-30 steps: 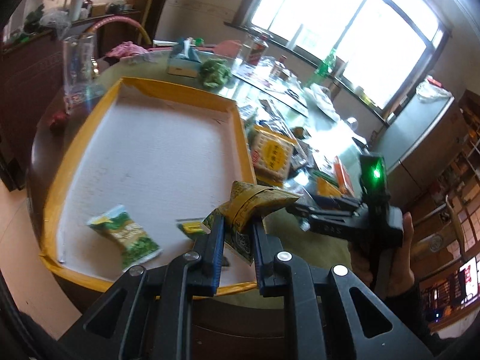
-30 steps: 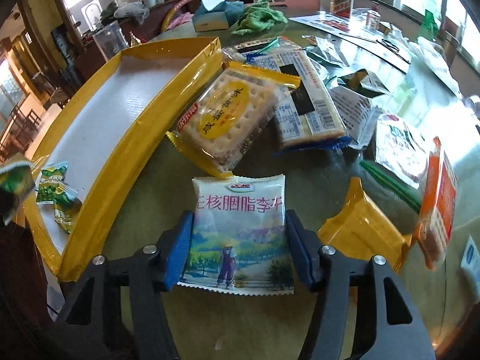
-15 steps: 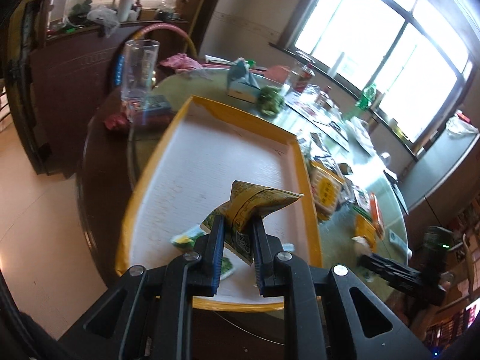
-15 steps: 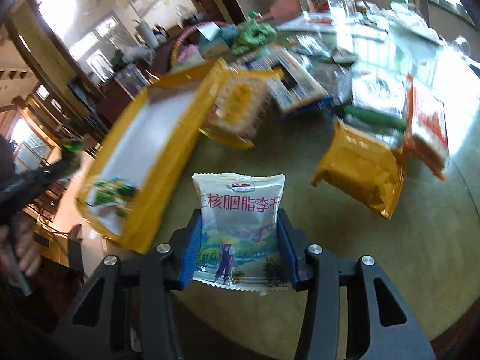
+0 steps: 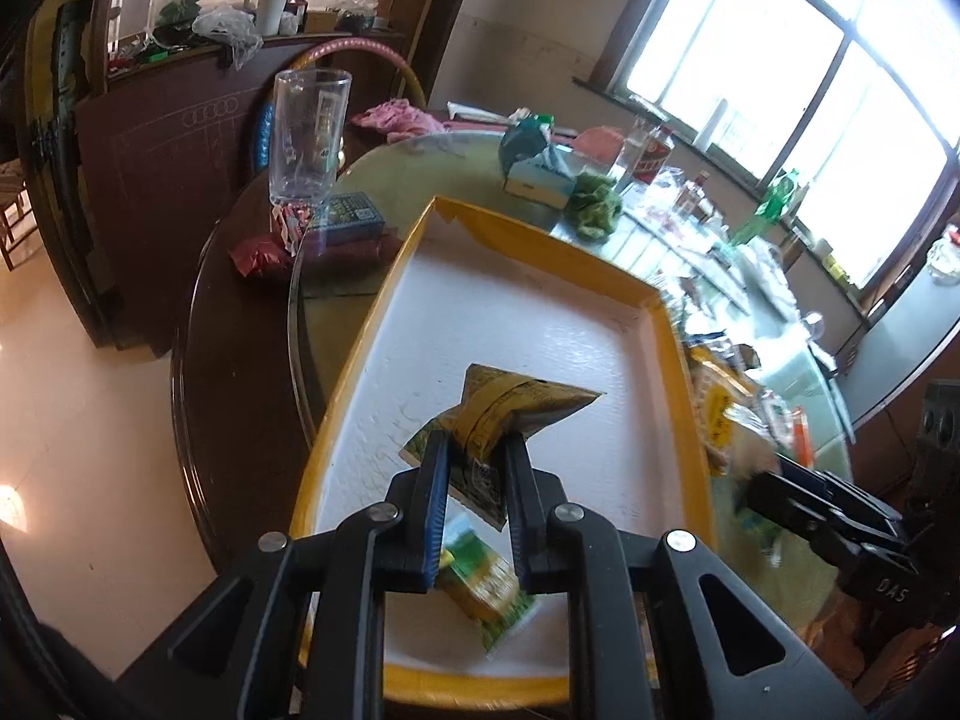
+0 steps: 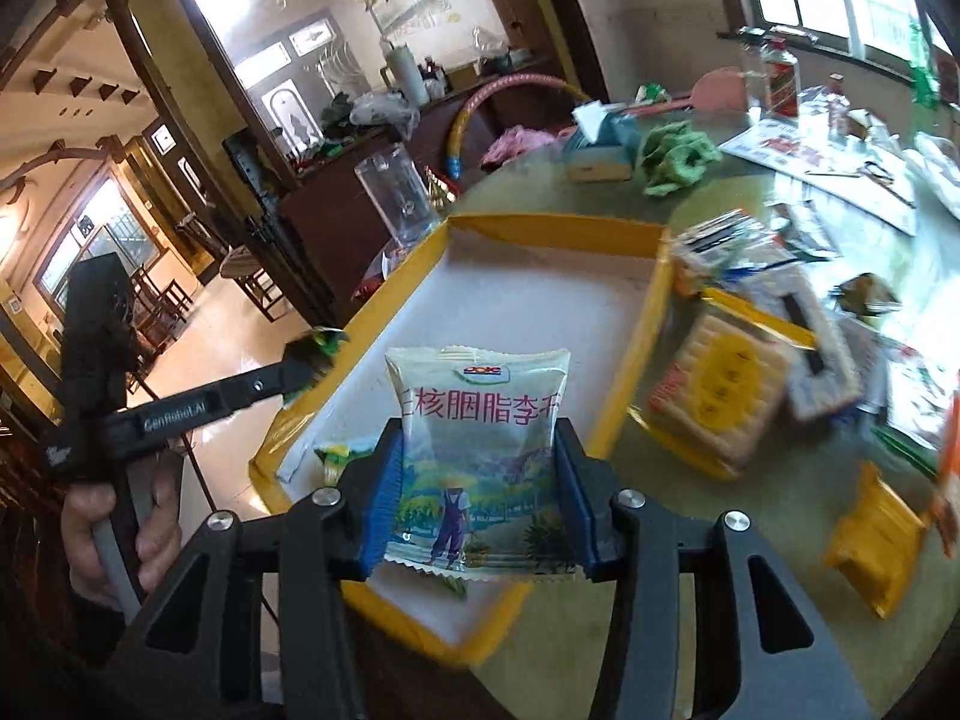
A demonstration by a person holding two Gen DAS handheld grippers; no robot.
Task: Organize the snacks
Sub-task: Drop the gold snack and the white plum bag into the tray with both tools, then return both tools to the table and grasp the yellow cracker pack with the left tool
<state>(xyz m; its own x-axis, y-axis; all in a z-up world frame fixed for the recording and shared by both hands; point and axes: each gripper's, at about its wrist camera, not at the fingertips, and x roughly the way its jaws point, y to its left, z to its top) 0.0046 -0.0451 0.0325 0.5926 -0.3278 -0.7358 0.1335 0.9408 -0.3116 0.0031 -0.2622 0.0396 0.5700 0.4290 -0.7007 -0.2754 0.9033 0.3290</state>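
Two light, crinkly packets are up in the air: the left gripper (image 5: 474, 468) pinches a crumpled yellow-green snack packet (image 5: 510, 405) at its folded middle above the yellow-rimmed tray (image 5: 678, 324), and the right gripper (image 6: 477, 498) clamps a white plum-candy pouch (image 6: 477, 420) by its side seams near the tray's front corner. Both look soft and slippery, so edge seams probably grip best. The tray's white floor is mostly free beyond one green packet (image 5: 486, 585); its raised rim needs clearing.

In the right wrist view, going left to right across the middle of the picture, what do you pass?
left gripper → white plum packet held by the right gripper → yellow tray rim → cracker pack → small yellow packet.
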